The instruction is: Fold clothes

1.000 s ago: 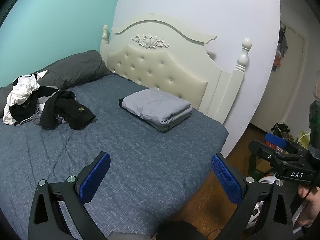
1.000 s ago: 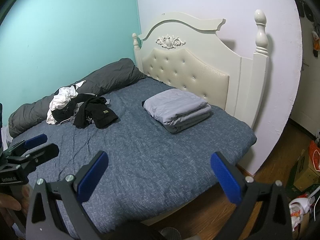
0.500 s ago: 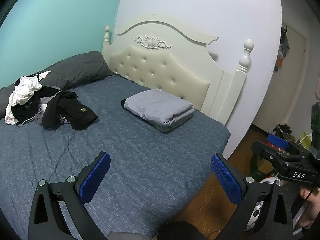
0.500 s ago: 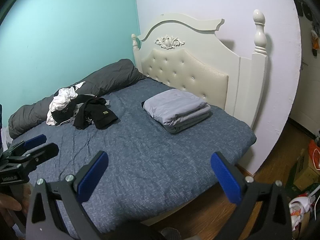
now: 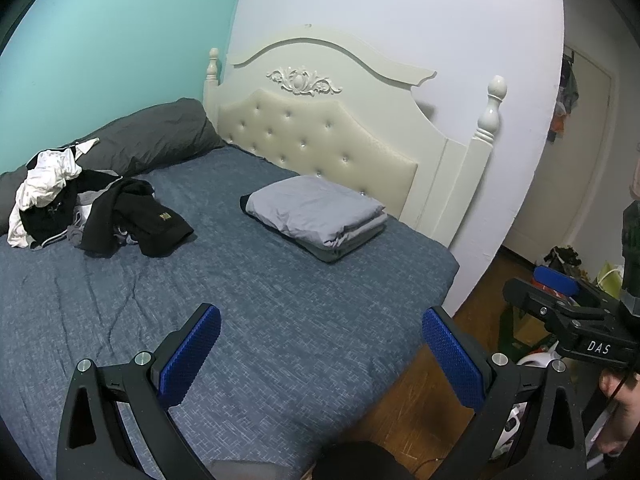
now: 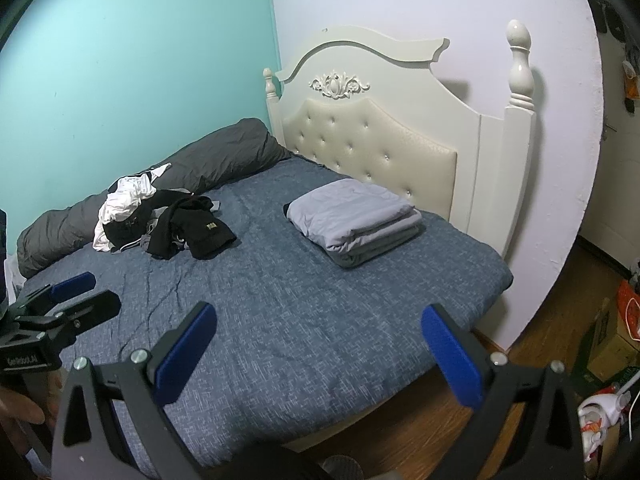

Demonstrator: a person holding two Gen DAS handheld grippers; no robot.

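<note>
Nearest, the left tongs [image 5: 320, 356] and right tongs [image 6: 318, 354] both hover wide open and empty above the near edge of a bed [image 5: 280, 320] with a blue cover. Farther back, a heap of unfolded clothes [image 5: 92, 208] lies beside a dark pillow [image 5: 152, 136], well apart from folded grey bedding [image 5: 320, 216] near the headboard [image 5: 332, 136]
</note>
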